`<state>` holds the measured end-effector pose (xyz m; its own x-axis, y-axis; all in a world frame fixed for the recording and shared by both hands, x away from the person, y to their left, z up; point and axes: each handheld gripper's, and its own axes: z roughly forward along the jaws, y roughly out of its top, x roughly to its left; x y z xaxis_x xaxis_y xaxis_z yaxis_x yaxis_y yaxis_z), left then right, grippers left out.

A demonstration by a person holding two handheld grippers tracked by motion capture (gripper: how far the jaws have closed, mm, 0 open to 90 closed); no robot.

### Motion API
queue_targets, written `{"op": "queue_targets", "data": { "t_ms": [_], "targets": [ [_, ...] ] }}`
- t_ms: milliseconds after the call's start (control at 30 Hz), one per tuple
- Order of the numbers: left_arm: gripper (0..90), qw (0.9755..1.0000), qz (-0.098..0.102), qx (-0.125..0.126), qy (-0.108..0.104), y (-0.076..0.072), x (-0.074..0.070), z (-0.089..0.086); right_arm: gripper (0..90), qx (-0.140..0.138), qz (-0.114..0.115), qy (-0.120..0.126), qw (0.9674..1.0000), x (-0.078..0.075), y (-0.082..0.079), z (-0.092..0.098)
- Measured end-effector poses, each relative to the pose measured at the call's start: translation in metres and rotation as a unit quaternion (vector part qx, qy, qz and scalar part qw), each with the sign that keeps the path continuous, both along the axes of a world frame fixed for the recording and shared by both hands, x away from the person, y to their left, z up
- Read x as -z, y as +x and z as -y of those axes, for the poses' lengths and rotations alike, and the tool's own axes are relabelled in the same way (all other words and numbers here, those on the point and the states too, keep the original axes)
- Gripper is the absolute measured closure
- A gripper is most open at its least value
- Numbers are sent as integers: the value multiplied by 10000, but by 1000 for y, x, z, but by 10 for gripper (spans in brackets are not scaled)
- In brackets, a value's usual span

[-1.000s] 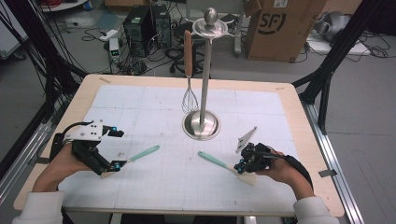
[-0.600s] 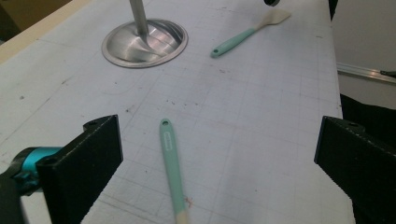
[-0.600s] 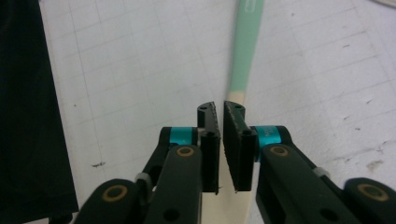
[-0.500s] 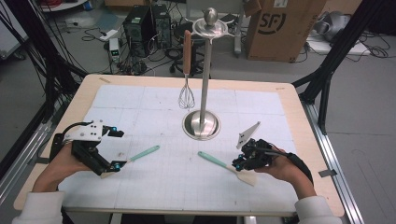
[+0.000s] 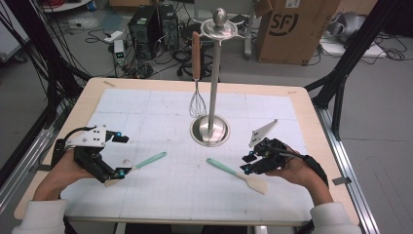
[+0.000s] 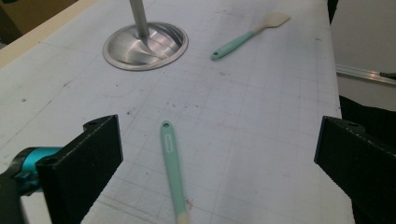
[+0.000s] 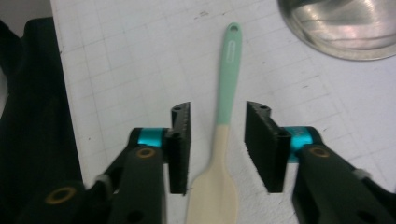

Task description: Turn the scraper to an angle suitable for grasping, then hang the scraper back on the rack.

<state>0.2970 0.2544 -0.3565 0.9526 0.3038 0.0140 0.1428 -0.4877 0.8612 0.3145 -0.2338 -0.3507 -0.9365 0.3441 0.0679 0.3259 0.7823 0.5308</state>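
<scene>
the right gripper [image 7: 218,144] straddles a mint-handled spatula [image 7: 223,135] with jaws parted, the left gripper [image 6: 219,158] gapes wide over a second spatula [image 6: 172,172] on the gridded white mat [image 5: 160,190], beyond it a steel utensil stand [image 5: 210,129], whisk [image 5: 197,100] hanging, and floor cables.

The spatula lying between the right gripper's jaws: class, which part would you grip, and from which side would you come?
Grip the spatula at the neck, where the mint handle meets the cream blade, coming straight down from above. It lies flat on the mat, so only its two narrow edges are free for the jaws. The right gripper already straddles that neck, jaws open either side, probably needing just to lower and close.
</scene>
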Motion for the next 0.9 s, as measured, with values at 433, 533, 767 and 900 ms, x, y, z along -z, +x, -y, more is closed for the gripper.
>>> {"op": "queue_targets", "data": {
  "t_ms": [433, 533, 767, 900],
  "targets": [
    [17, 10000, 5, -2, 5, -1, 0, -1, 0, 182, 385, 260, 9988, -19, 1, -2],
    [17, 10000, 5, -2, -2, -2, 0, -1, 0, 166, 417, 286, 9986, -23, 1, -2],
    [16, 10000, 31, -10, 5, -3, -1, -2, 0, 269, 466, 217, 9983, -24, 3, -2],
    [17, 10000, 42, -10, 20, -3, -1, -3, 0, 284, 398, 80, 9988, -21, 6, -4]
  ]
}}
